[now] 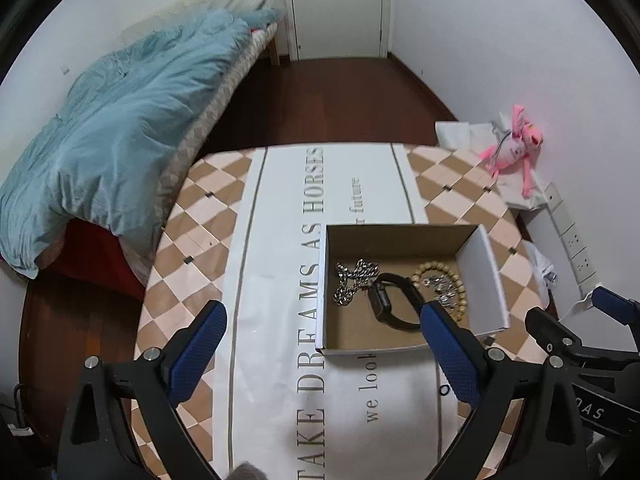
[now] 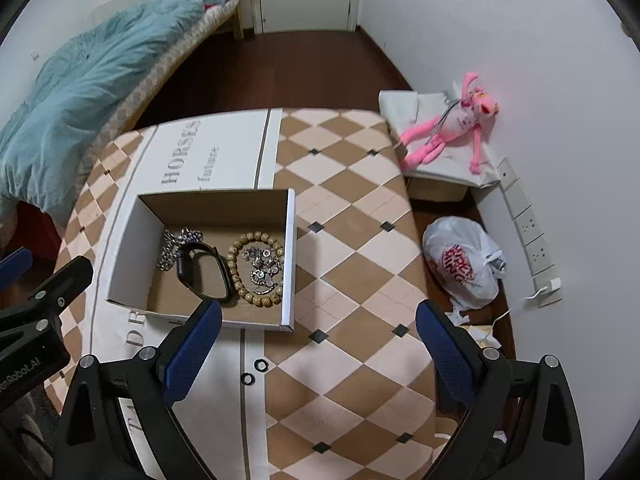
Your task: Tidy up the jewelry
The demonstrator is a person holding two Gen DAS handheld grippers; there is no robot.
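An open cardboard box (image 1: 486,264) (image 2: 128,232) stands on the table. In it lie a silver chain (image 1: 354,280) (image 2: 172,248), a black watch (image 1: 390,300) (image 2: 204,270), a wooden bead bracelet (image 1: 430,270) (image 2: 240,276) and a silver charm piece (image 2: 262,266). Two small black rings (image 2: 254,372) lie on the cloth in front of the box. My left gripper (image 1: 322,332) is open and empty, held above the table near the box's front left. My right gripper (image 2: 318,330) is open and empty, right of the box. The right gripper (image 1: 568,316) also shows in the left wrist view.
The table (image 2: 352,208) has a checked cloth with a white printed runner (image 1: 288,320). A bed with a blue duvet (image 1: 120,120) stands left. A pink plush toy (image 2: 452,124), a white plastic bag (image 2: 464,264) and a wall socket strip (image 2: 532,236) are to the right.
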